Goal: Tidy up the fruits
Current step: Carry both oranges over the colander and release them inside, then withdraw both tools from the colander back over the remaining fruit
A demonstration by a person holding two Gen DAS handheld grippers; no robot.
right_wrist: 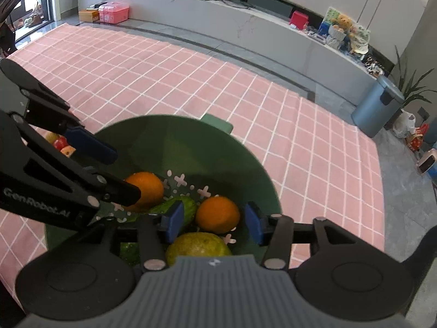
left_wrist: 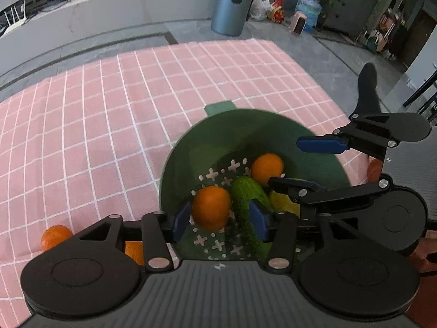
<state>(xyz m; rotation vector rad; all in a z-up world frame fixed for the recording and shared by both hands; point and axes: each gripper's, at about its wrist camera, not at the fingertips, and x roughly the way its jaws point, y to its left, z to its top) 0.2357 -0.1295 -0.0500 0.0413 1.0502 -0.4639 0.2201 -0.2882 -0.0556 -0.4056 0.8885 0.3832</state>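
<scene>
A green colander bowl sits on the pink checked cloth and holds two oranges, a cucumber and a yellow-green fruit. My left gripper is open over the bowl, its pads on either side of the near orange, apart from it. My right gripper is open above the other orange. In the left wrist view the right gripper reaches in from the right. In the right wrist view the left gripper comes in from the left beside an orange.
Two more oranges lie on the cloth left of the bowl, partly hidden by my left gripper. Small red and yellow fruits lie beyond the bowl's left rim. A grey bin stands on the floor past the cloth.
</scene>
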